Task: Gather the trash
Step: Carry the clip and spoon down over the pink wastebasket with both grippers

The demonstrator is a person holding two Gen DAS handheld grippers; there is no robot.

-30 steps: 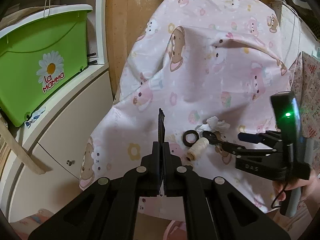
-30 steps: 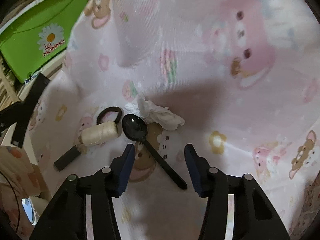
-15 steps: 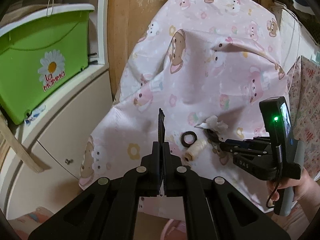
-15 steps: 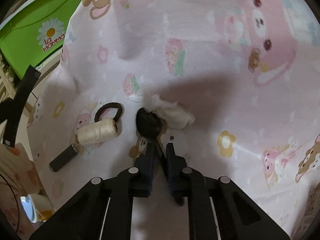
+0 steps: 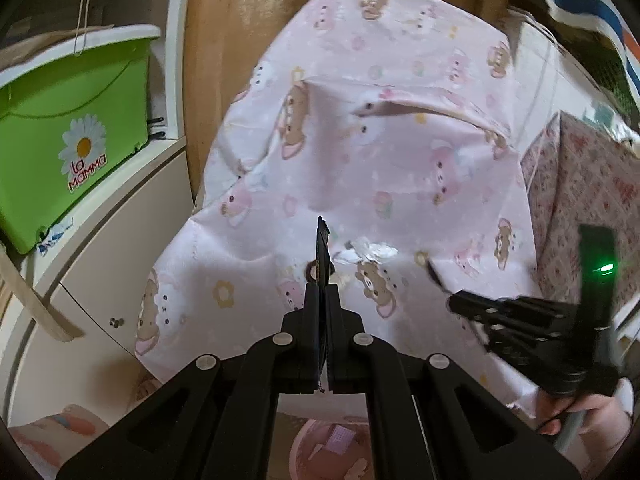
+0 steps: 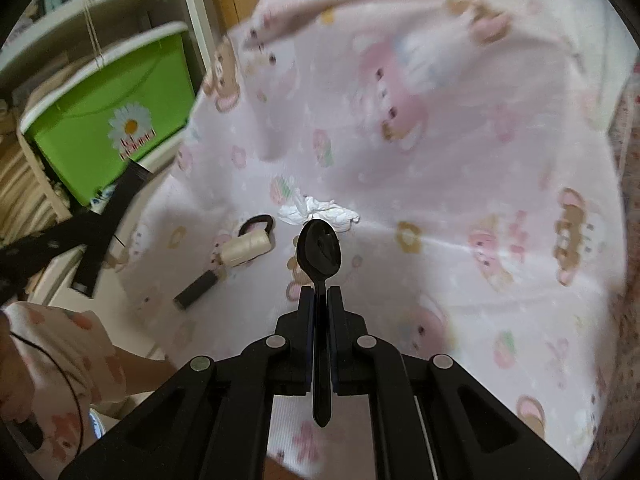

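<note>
My right gripper (image 6: 320, 294) is shut on a black plastic spoon (image 6: 320, 246) and holds it lifted above the pink bear-print cloth (image 6: 460, 208). From the left wrist view this gripper (image 5: 454, 304) is at the right. My left gripper (image 5: 323, 292) is shut on a thin black torn strip (image 5: 322, 248) that stands upright. A crumpled white tissue (image 6: 318, 210) lies on the cloth just beyond the spoon; it also shows in the left wrist view (image 5: 370, 250).
A cream thread spool (image 6: 246, 250), a black hair tie (image 6: 258, 222) and a dark cylinder (image 6: 198, 290) lie on the cloth. A green bin (image 5: 60, 128) sits on a white cabinet (image 5: 100, 272) at left. A pink basin (image 5: 332, 448) is below the table edge.
My right gripper closed on the spoon handle and lifted the spoon off the cloth, drawing back toward me. My left gripper stayed shut on the black strip and pulled back slightly.
</note>
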